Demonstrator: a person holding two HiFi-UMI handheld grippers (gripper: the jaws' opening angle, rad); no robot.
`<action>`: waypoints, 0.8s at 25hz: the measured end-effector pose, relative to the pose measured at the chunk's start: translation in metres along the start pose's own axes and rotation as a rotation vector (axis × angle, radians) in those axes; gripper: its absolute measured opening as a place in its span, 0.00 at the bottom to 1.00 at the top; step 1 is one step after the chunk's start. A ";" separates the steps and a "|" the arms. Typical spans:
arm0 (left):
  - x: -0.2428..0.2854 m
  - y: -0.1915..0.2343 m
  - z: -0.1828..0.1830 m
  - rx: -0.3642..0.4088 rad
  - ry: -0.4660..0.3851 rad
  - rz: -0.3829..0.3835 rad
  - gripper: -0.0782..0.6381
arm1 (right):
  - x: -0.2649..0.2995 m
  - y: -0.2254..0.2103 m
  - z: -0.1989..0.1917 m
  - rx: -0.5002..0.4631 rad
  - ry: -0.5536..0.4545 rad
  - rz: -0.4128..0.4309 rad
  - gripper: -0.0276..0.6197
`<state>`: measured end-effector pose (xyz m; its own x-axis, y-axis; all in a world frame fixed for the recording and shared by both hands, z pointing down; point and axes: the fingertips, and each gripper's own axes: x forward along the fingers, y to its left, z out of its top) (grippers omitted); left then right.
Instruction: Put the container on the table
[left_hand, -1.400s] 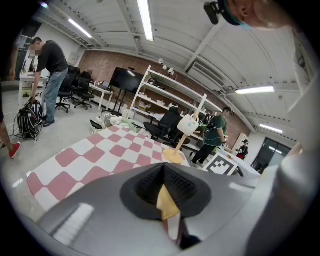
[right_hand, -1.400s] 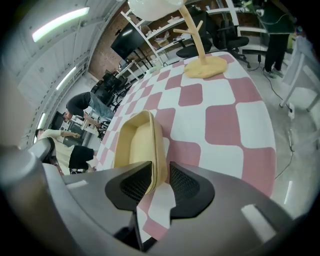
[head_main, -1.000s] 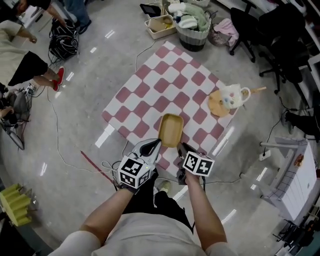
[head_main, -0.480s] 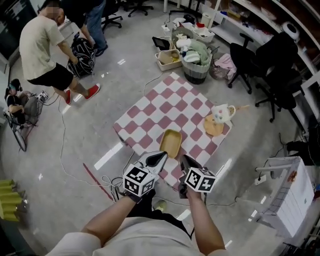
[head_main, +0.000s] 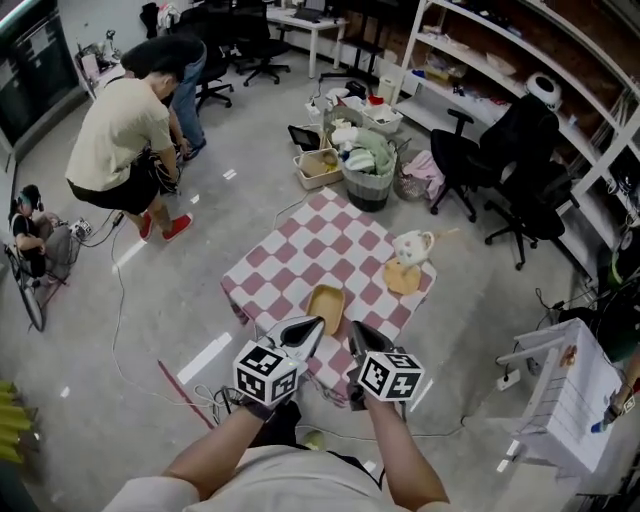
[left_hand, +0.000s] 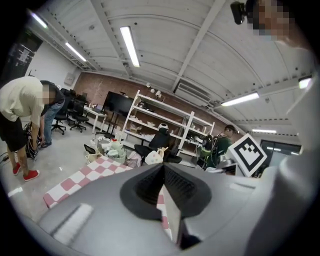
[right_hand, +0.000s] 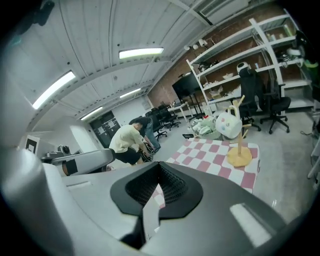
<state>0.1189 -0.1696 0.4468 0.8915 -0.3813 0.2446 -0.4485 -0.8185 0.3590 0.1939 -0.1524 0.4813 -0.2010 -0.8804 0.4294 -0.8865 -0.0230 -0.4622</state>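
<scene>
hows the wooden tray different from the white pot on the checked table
The wooden tray is tan, shallow and oblong; the white pot is rounded and white with coloured spots. The wooden tray lies flat and low on the cloth at the near edge; the white pot sits raised on a round wooden stand near the right corner. Both are on the checked table, and neither is held.

Container (head_main: 326, 308): shallow wooden tray, light tan, rounded-rectangle outline, lying flat with its open side up and its long axis running roughly 12 to 6 o'clock.
Place: on the table (head_main: 320, 250), at about 6 o'clock of its top, just inside the near edge.
Table: covered in a pink-and-white checked cloth, set diamond-wise, one corner toward 12 o'clock.
</scene>
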 end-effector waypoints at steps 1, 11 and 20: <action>-0.004 -0.004 0.006 0.003 -0.011 -0.004 0.12 | -0.005 0.006 0.006 -0.013 -0.016 0.005 0.06; -0.043 -0.048 0.055 0.075 -0.114 -0.007 0.12 | -0.057 0.053 0.053 -0.128 -0.147 0.053 0.06; -0.072 -0.074 0.078 0.139 -0.173 0.014 0.12 | -0.091 0.075 0.064 -0.175 -0.221 0.065 0.06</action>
<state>0.0922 -0.1151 0.3328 0.8883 -0.4511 0.0865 -0.4585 -0.8594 0.2265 0.1728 -0.1042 0.3581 -0.1807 -0.9598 0.2146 -0.9371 0.1018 -0.3338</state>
